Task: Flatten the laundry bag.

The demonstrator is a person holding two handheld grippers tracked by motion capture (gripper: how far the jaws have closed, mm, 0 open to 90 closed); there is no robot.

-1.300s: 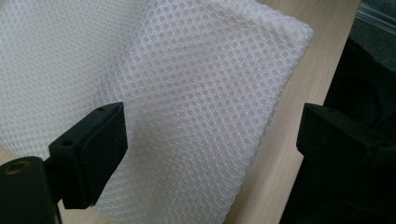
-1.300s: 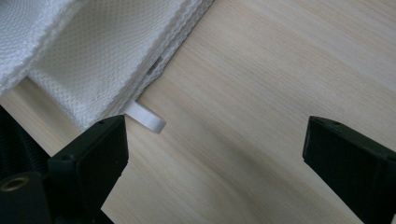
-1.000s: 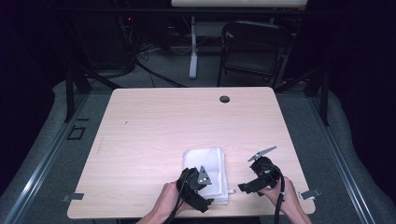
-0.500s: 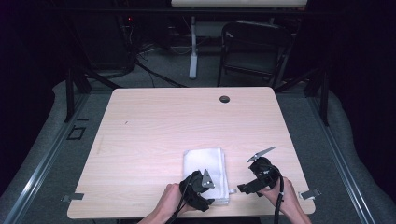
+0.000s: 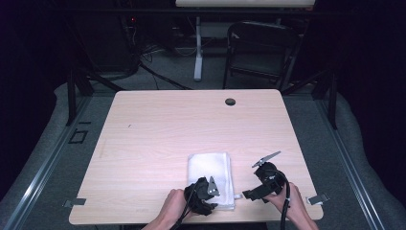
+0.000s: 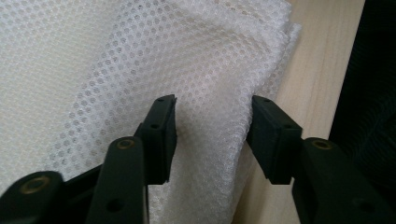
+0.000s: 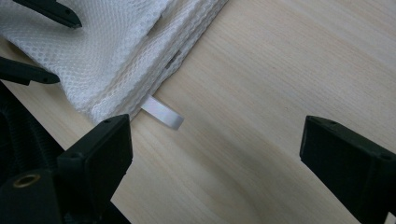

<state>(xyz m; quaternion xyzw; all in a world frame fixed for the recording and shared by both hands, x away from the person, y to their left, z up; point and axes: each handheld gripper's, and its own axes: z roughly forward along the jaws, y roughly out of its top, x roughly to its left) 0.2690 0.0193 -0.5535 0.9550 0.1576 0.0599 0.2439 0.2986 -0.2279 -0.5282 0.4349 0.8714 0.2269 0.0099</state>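
Note:
A folded white mesh cloth [image 5: 208, 165] lies on the wooden table [image 5: 158, 129] near its front edge. My left gripper [image 5: 210, 191] sits over the cloth's near edge. In the left gripper view its jaws [image 6: 212, 126] straddle a raised fold of the mesh cloth [image 6: 116, 60] beside the table edge. They have just been closing, with a gap still between them. My right gripper [image 5: 249, 192] rests right of the cloth. Its jaws [image 7: 215, 154] stand wide open over bare wood, next to the cloth [image 7: 107, 51] corner and its white loop tab [image 7: 162, 113].
A black grommet [image 5: 230, 101] sits near the table's far edge. A folding chair [image 5: 261, 48] and cables stand on the floor behind the table. The left gripper's black fingers [image 7: 46, 11] reach over the cloth in the right gripper view.
The left gripper has shifted slightly toward the table's near edge, over the cloth's near edge. The right hand has not moved.

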